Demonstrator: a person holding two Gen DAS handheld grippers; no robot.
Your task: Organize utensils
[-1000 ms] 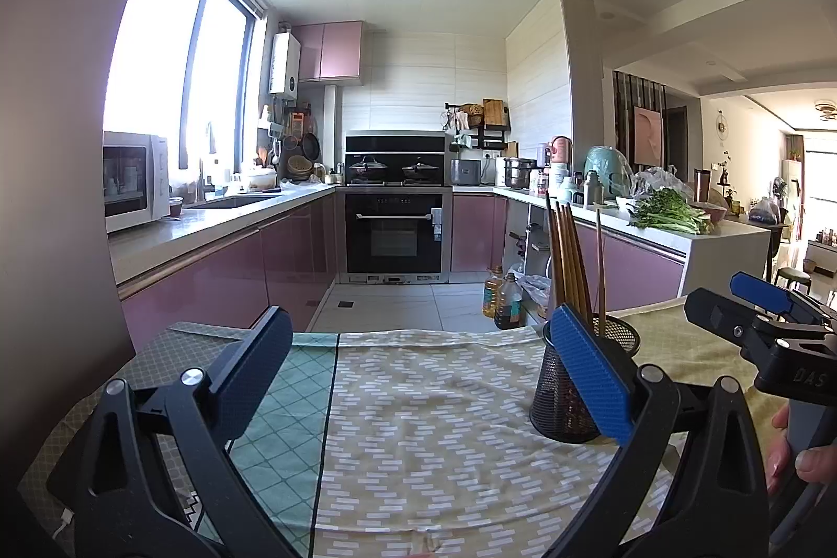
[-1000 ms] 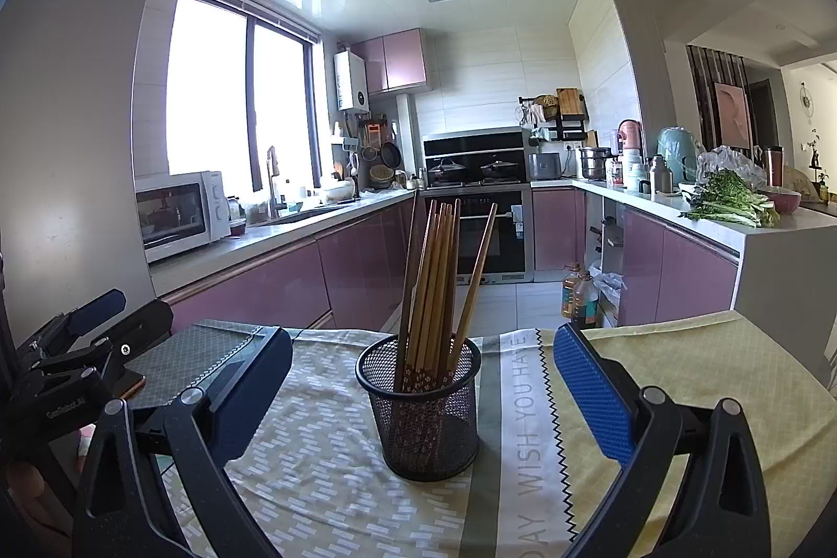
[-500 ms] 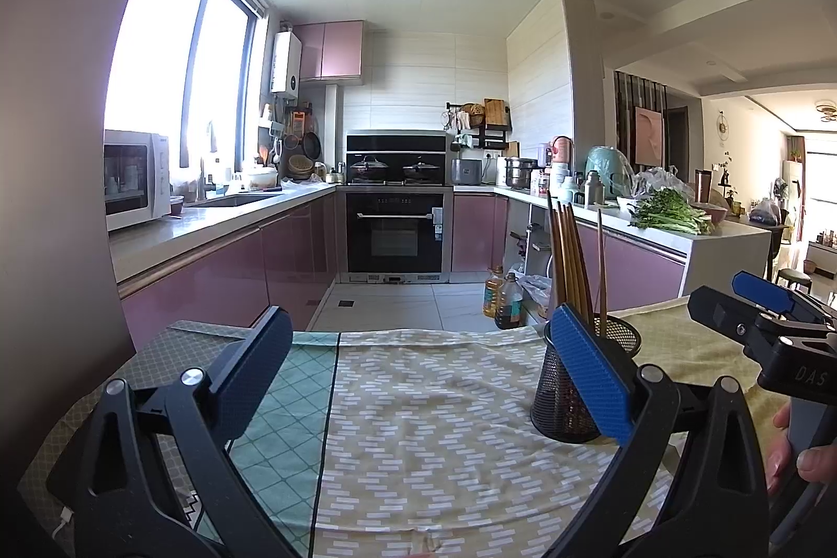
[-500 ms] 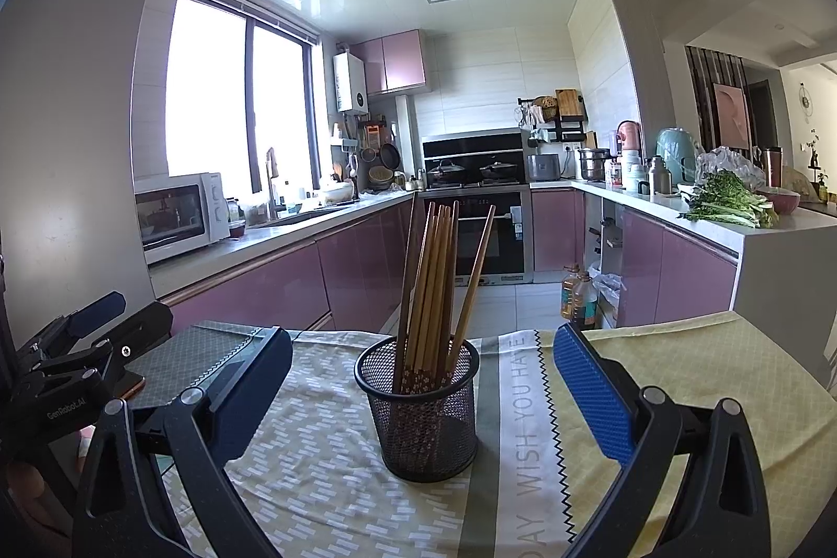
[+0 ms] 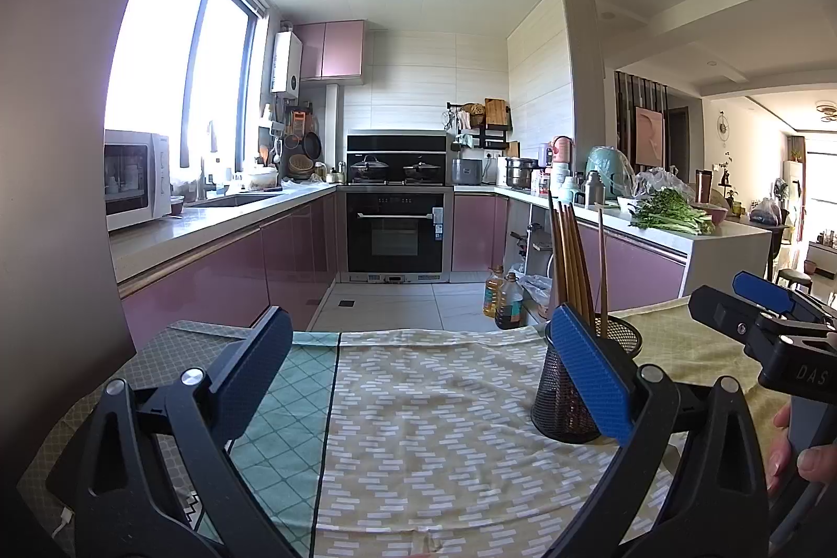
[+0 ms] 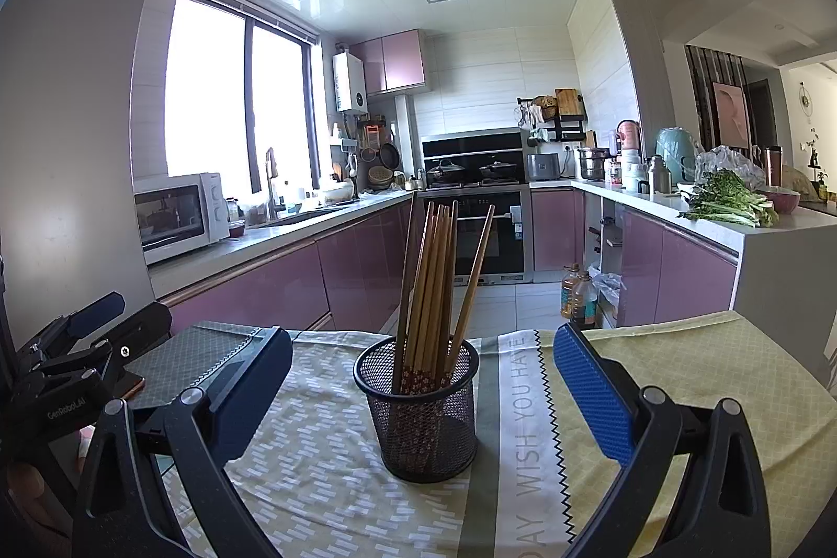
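Wooden chopsticks point(image 6: 437, 281) are standing bundled in a black wire-mesh cup point(image 6: 421, 406), directly ahead of the right gripper point(image 6: 423, 383), whose blue-padded jaws are gaping wide around nothing. Left gripper point(image 5: 418, 364) is likewise hanging open and empty, the cup sitting beside its right finger on the patterned yellow-green tablecloth point(image 5: 429, 422).

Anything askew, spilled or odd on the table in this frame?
Nothing spilled or damaged. The mesh holder stands upright on the tablecloth. One chopstick leans away to the right of the main bundle, a minor untidiness. Both grippers, left and right, are open and empty.
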